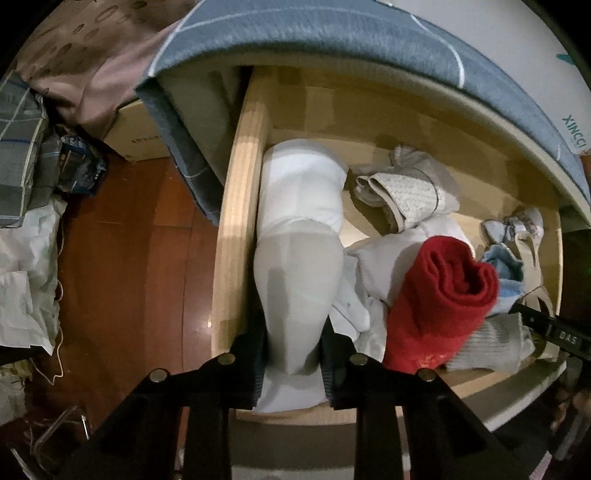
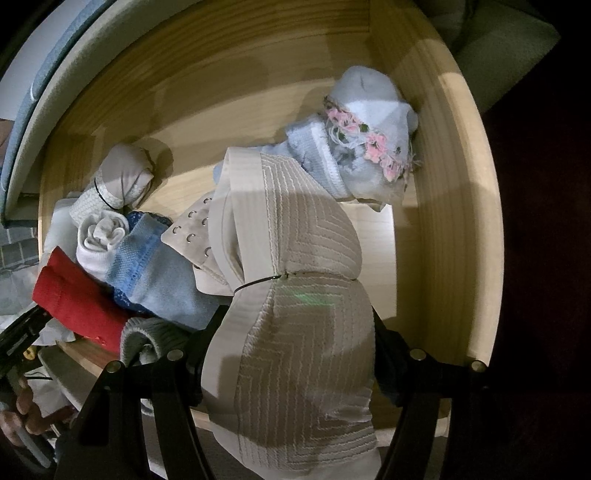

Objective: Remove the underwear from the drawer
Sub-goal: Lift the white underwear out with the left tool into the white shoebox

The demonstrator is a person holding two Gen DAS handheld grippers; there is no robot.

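The wooden drawer [image 1: 243, 184] is pulled out from under a bed. Along its left wall lies a long white rolled garment [image 1: 299, 229]; my left gripper [image 1: 293, 354] is shut on its near end, a finger pressed against each side. In the right wrist view a beige textured underwear bundle [image 2: 314, 240], tied with a thin black band, stands near the drawer's right wall [image 2: 443, 184]. My right gripper [image 2: 291, 354] is shut on its lower half. Between the two sits a red roll [image 1: 439, 295].
More rolled clothes fill the drawer: a white patterned roll [image 1: 406, 192], a blue knit piece [image 2: 159, 273] and a pale bundle with pink flowers [image 2: 369, 140]. A blue bed cover [image 1: 332, 33] overhangs the drawer. The red-brown floor [image 1: 129, 258], a cardboard box [image 1: 140, 129] and bags [image 1: 26, 277] lie left.
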